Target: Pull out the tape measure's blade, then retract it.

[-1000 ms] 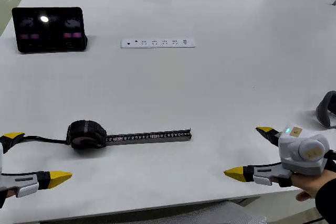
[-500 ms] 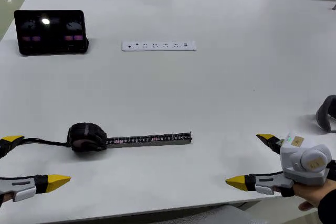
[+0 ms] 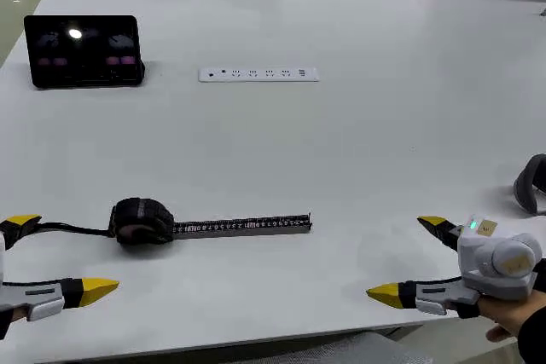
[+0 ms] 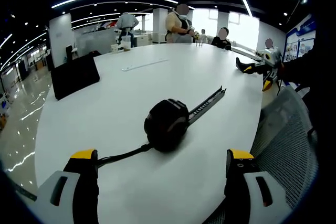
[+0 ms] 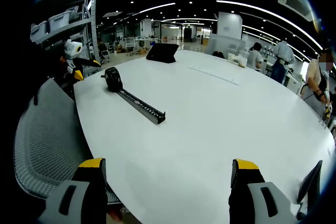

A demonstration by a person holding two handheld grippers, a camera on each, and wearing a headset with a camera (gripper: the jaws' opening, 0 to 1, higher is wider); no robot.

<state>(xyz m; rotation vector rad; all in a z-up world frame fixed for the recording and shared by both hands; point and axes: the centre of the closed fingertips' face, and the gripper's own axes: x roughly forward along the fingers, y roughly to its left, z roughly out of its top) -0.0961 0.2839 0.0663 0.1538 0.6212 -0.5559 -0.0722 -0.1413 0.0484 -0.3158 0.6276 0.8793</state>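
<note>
Tape measure (image 3: 142, 220): on counter (image 3: 367, 125), nr left claw (image 3: 60, 253), blade (image 3: 243, 225) out, flat.
Left claw: spread, empty; we see strap (image 3: 72, 228) reaching twd it.
Right claw (image 3: 407, 258): spread, empty, well apart from blade tip.
Left gripper view: strap runs up to one jaw.
Right gripper view: mesh chair (image 5: 47, 145) beside counter edge.

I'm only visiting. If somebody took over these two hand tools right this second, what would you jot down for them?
Left gripper: open, fingers empty, close to the thin black cord of the round black tape measure case on the white table.
Right gripper: open, empty, well beyond the blade's free end.
Done: the dark numbered blade lies pulled out flat.
Left: retract the blade; nothing is gripped yet.
</note>
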